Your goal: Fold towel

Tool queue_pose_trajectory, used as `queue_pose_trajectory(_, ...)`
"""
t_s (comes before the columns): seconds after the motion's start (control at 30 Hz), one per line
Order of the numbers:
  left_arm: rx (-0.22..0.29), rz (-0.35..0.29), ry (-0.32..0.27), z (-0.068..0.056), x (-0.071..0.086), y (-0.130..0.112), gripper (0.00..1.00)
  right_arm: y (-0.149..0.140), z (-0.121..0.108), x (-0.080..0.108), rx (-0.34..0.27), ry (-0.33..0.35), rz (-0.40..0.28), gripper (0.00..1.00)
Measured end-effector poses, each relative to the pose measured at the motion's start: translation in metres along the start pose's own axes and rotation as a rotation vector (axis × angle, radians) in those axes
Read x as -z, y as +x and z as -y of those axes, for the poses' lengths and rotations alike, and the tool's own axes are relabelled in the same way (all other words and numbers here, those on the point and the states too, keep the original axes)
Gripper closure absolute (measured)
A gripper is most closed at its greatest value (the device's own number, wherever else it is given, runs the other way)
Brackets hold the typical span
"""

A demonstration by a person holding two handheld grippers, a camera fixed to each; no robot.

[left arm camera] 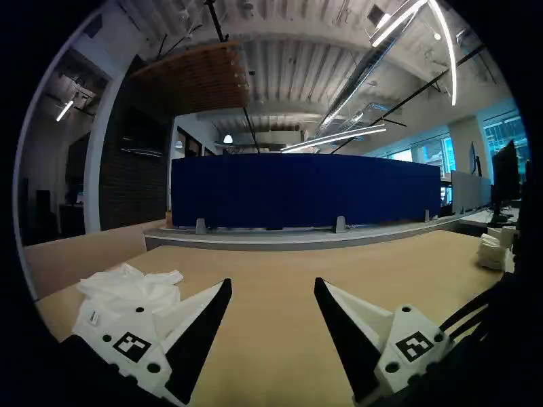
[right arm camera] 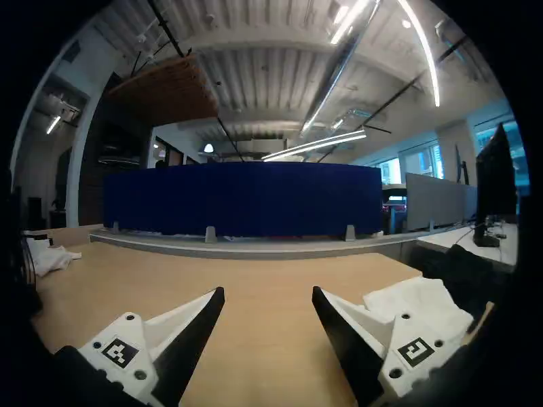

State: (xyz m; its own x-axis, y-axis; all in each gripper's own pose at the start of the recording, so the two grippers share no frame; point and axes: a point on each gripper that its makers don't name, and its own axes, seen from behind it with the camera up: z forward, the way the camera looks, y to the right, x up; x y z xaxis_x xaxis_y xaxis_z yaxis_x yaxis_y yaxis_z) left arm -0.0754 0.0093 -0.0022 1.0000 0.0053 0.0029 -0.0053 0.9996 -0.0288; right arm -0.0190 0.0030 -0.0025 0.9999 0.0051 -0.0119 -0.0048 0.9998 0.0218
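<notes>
A crumpled white towel (left arm camera: pixel 132 283) is seen lying on the wooden table (left arm camera: pixel 380 261), just behind the left finger of the left gripper (left arm camera: pixel 272 283), not held. A folded white towel (right arm camera: pixel 417 298) is seen behind the right finger of the right gripper (right arm camera: pixel 268 292). Both grippers' fingers are spread wide, nothing pinched. A blue partition (left arm camera: pixel 305 190) is set along the table's far edge.
</notes>
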Motion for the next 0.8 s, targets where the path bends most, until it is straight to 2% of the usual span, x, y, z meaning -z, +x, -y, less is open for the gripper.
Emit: queue_pose_trajectory(0.8,0.001,0.0,0.0,-0.001,-0.0016,-0.0001,0.1,0.0013,0.0009,0.0001,0.0,0.0,0.0,0.0)
